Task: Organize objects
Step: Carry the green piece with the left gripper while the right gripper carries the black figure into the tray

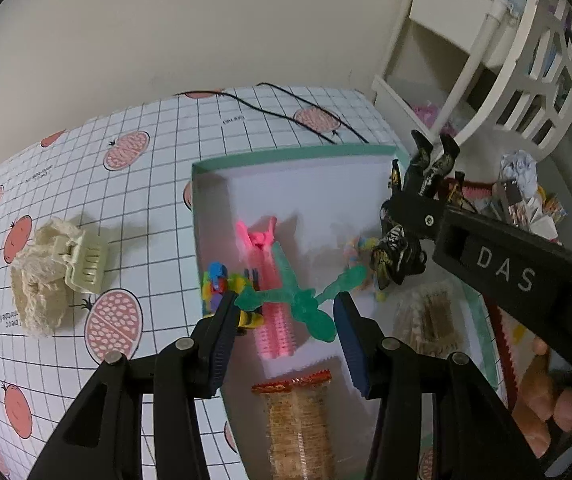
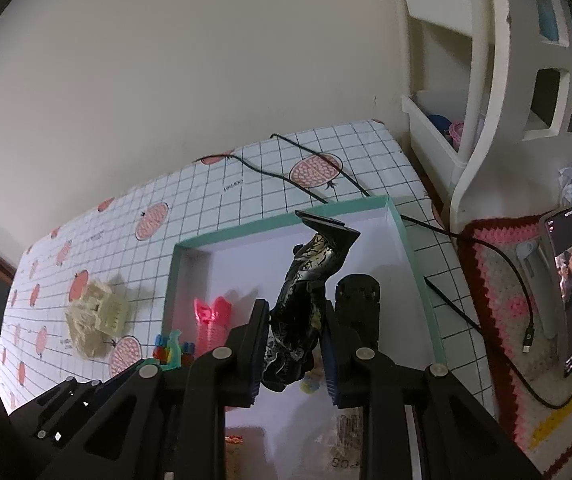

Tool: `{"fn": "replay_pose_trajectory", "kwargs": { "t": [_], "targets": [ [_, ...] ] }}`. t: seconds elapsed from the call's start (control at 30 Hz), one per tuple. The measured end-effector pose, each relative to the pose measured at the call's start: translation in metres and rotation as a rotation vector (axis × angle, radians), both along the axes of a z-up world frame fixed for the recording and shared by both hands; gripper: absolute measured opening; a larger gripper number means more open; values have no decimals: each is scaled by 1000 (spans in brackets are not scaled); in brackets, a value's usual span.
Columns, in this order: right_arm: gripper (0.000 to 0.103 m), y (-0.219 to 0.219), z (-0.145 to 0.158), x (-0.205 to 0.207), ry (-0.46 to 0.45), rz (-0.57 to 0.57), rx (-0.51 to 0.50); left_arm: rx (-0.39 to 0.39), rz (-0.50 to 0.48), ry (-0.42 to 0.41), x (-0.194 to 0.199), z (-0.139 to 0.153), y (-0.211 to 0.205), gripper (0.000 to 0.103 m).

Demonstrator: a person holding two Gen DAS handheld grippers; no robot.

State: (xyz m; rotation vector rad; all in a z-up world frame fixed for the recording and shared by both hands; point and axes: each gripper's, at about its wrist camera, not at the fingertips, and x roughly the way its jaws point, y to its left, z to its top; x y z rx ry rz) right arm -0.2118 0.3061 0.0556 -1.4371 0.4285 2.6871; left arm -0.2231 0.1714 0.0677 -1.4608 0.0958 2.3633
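1. The teal-rimmed box [image 1: 286, 156] is the landmark: it sits on the grid-patterned tablecloth [image 1: 126, 208] and already holds a pink hair clip [image 1: 264, 240], a translucent green dragonfly-shaped piece [image 1: 305, 304] and wrapped snack packs [image 1: 297, 420]
2. The right gripper [image 2: 291, 344] is clamped on a black patterned hair claw [image 2: 305, 280], which hangs above the box interior, over its right half; the clip's prongs point up and away from the camera
3. The left gripper [image 1: 284, 332] hovers low over the box's near-left part with its jaws spread and nothing between them, the dragonfly piece lying just under the gap
4. Step in hand, as I judge it: setting the black claw down inside the box
5. To do it well, lower it toward the bare white floor in the box's far-right area, clear of the pink clip and the small multicoloured item [image 1: 359, 246], and release only once it is close to the floor so it does not bounce
6. Keep the left gripper out of the descent path
7. Outside the box, well to its left, a cream fuzzy hair claw [image 1: 62, 268] waits on the cloth, probably the next pick
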Motion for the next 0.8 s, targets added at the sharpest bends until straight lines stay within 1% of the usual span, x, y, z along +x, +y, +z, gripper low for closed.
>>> {"fn": "replay_pose_trajectory", "kwargs": {
  "t": [0.13, 0.27, 0.43, 0.6, 0.7, 0.8],
  "targets": [
    [27, 2, -7, 0, -18, -8, -1, -19, -4, -2, 2, -5, 3, 50],
    [27, 3, -12, -1, -29, -8, 3, -36, -3, 16, 4, -8, 4, 51],
    [27, 2, -16, -2, -17, -8, -9, -46, -4, 35, 4, -10, 7, 51],
    [27, -1, -19, -3, -14, -1, -2, -44, -14, 21, 4, -15, 11, 51],
    [27, -1, -21, -3, -16, 1, -8, -61, -17, 30, 5, -16, 14, 51],
    [27, -2, -20, -3, -13, 1, -4, -55, -15, 26, 5, -16, 15, 51]
  ]
}}
